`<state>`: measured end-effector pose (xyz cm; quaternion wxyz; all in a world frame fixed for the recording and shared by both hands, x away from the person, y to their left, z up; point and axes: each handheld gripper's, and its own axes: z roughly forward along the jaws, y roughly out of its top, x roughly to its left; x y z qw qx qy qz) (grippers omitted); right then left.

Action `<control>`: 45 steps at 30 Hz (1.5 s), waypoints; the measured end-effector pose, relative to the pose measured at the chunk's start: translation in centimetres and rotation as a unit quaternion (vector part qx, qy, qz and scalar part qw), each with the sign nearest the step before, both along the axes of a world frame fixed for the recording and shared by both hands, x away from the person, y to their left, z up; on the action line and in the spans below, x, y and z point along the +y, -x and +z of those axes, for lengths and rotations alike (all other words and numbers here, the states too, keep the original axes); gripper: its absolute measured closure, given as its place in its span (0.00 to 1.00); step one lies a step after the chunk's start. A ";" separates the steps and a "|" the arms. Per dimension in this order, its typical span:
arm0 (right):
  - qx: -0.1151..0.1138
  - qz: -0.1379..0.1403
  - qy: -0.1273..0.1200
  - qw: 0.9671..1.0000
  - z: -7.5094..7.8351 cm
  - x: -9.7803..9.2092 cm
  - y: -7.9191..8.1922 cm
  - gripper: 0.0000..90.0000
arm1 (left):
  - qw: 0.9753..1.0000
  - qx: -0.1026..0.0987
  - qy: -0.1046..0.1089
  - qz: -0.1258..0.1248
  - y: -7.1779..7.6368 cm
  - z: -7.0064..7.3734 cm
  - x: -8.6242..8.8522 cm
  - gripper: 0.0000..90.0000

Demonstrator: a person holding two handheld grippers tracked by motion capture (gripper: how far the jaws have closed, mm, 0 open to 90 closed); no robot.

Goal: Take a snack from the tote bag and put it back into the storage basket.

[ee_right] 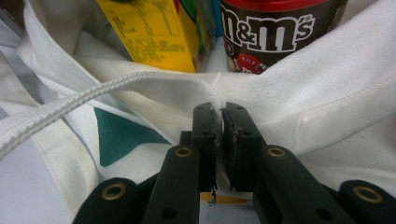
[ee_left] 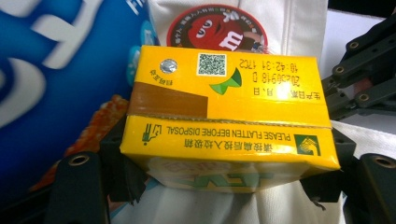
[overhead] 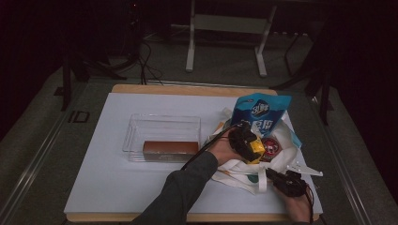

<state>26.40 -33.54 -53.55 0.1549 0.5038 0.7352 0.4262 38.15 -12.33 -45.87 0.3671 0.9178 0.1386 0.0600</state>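
Two grippers are busy at the right side of the white tabletop, over a white cloth bag that lies crumpled there. Left gripper clamps a yellow drink carton between its jaws, right at the bag's mouth, with the brown M&M's tub just beyond it and a blue snack pouch standing beside. Right gripper has its jaws pinched tight on the bag's white fabric, near a green patch and a corded handle. Left of the bag sits a clear plastic bin with a brown box inside. Beyond the wooden table edge the room is dim: grey carpet, a white metal frame and dark cables on the floor
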 end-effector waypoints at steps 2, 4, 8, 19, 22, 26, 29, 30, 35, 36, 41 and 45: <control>0.000 0.000 0.000 1.000 0.0 0.0 0.0 0.93 | 1.000 -0.001 0.005 0.005 0.1 0.4 0.3 0.32; 0.000 0.000 0.001 1.000 0.0 0.0 0.0 0.93 | 1.000 0.001 0.015 0.010 0.1 0.8 0.7 0.32; -0.001 0.000 0.001 1.000 0.0 0.0 0.0 0.93 | 0.999 -0.003 0.032 0.014 0.5 1.8 1.6 0.32; -0.002 0.000 0.002 1.000 0.0 0.0 0.0 0.93 | 0.998 -0.017 0.059 0.028 1.0 4.6 3.4 0.32; -0.002 0.000 0.002 1.000 0.0 0.0 0.0 0.93 | 0.998 -0.019 0.062 0.028 1.2 5.2 3.9 0.32; -0.002 0.000 0.002 1.000 0.0 0.0 0.0 0.93 | 0.997 -0.023 0.064 0.030 1.5 6.1 4.5 0.32; -0.002 0.000 0.001 1.000 0.0 0.0 0.0 0.93 | 0.997 -0.024 0.070 0.031 1.8 6.7 5.2 0.32; -0.002 0.000 0.001 1.000 0.0 0.0 0.0 0.93 | 0.997 -0.023 0.072 0.033 1.8 6.9 5.4 0.32; -0.003 0.000 0.001 1.000 0.0 0.0 0.0 0.93 | 0.996 -0.031 0.079 0.037 2.2 8.0 6.7 0.32; -0.003 -0.001 0.001 1.000 0.0 0.0 0.0 0.93 | 0.995 -0.032 0.081 0.038 2.3 8.2 7.0 0.32; -0.003 0.000 0.001 1.000 0.0 0.0 0.0 0.93 | 0.994 -0.034 0.088 0.051 2.5 9.1 8.6 0.32; -0.003 0.000 0.001 1.000 0.0 0.0 0.0 0.93 | 0.993 -0.037 0.096 0.061 2.6 9.7 9.9 0.32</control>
